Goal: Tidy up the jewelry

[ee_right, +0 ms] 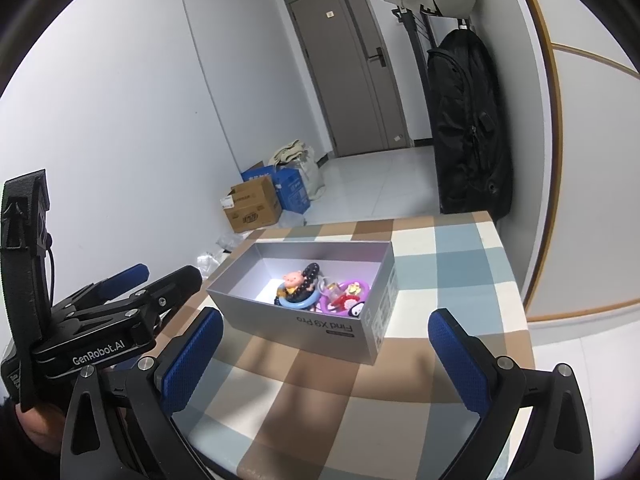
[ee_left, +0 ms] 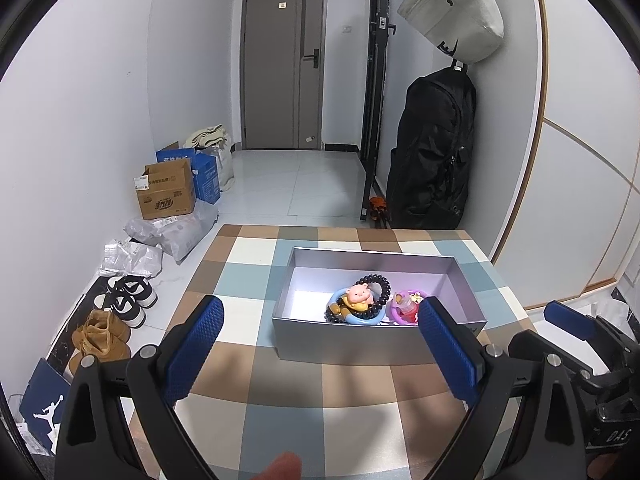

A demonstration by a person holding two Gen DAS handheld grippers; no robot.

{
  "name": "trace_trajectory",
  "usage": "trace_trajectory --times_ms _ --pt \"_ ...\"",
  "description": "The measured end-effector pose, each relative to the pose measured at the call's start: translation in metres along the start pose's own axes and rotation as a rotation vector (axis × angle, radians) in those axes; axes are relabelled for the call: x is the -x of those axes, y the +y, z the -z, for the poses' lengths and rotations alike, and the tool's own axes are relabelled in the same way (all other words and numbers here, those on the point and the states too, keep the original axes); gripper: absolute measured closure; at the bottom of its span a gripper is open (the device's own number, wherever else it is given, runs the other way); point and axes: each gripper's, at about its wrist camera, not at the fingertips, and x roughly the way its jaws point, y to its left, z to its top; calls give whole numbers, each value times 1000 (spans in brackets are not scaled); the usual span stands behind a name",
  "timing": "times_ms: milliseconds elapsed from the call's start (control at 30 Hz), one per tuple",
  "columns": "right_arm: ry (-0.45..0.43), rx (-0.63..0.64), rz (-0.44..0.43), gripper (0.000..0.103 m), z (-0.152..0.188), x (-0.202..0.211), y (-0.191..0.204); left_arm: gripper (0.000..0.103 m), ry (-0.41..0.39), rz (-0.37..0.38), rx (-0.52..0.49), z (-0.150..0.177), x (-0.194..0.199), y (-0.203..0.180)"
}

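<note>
A: State of each hand-held gripper?
B: Left hand-held gripper (ee_left: 320,344) and right hand-held gripper (ee_right: 326,356): jaws apart, empty, above the checked surface (ee_left: 248,252).
A: Jewelry location?
B: Beaded bracelet (ee_left: 376,286) and rings lie inside the open grey box (ee_left: 360,340)

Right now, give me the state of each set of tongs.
Left tongs: open, holding nothing.
Right tongs: open, holding nothing.
</note>
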Motion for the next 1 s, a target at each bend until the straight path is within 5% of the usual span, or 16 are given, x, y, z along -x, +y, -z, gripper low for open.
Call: trace_trajectory --times_ms 1000 --pt "17 -25 5 0 1 -3 -2 8 7 12 10 0 -2 0"
